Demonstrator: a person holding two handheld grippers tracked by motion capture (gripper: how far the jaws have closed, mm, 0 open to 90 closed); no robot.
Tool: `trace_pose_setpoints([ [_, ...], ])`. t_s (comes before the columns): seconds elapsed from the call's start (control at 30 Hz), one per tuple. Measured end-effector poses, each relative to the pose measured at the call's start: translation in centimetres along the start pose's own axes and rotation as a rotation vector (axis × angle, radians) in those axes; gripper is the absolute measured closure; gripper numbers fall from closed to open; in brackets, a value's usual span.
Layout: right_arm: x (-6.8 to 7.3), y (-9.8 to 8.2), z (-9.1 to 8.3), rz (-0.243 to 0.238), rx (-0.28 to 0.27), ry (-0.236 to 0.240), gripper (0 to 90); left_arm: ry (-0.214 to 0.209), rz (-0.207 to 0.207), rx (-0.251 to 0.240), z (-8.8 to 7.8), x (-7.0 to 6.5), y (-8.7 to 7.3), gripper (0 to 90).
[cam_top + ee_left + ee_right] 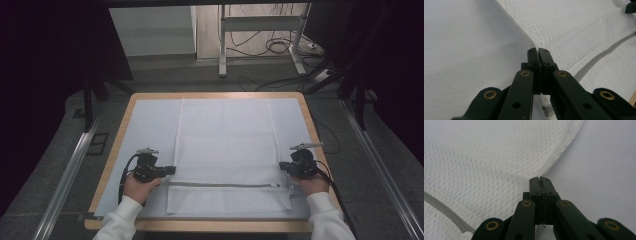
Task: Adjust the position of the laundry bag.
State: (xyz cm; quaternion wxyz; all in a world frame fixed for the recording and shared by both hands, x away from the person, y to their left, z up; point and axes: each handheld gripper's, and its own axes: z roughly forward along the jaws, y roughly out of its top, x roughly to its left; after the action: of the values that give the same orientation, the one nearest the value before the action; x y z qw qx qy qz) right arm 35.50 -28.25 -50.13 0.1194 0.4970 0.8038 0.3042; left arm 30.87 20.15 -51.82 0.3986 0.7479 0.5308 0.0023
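White mesh zippered laundry bag [227, 150] pinched at both side edges.
Lay flat mid-table on pale sheet [145, 125]; left gripper [170, 170] and right gripper [283, 166] each pressed together on bag's edge, just above grey zipper [222, 185].

No legible text or labels anywhere.
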Motion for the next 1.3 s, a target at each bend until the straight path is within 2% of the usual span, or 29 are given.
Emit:
trace_pose_setpoints([
  [0.3,0.7,0.3,0.4,-0.016,-0.002,0.000,87.8,0.011,-0.011,-0.005,-0.3,0.5,-0.2,89.6],
  [0.63,1.7,0.6,1.1,-0.026,0.000,0.031,87.8,0.025,-0.041,-0.022,-1.3,1.7,-0.7,89.4],
  [0.93,2.8,0.9,1.5,-0.042,0.003,0.035,87.8,0.039,-0.054,-0.021,-1.8,2.5,-1.3,89.4],
  [1.13,3.2,1.0,1.7,-0.051,0.007,0.050,87.7,0.046,-0.069,-0.015,-1.8,3.2,-1.5,89.3],
  [1.3,3.3,0.9,1.7,-0.058,0.010,0.050,87.6,0.047,-0.066,-0.012,-1.8,3.2,-1.5,89.2],
])
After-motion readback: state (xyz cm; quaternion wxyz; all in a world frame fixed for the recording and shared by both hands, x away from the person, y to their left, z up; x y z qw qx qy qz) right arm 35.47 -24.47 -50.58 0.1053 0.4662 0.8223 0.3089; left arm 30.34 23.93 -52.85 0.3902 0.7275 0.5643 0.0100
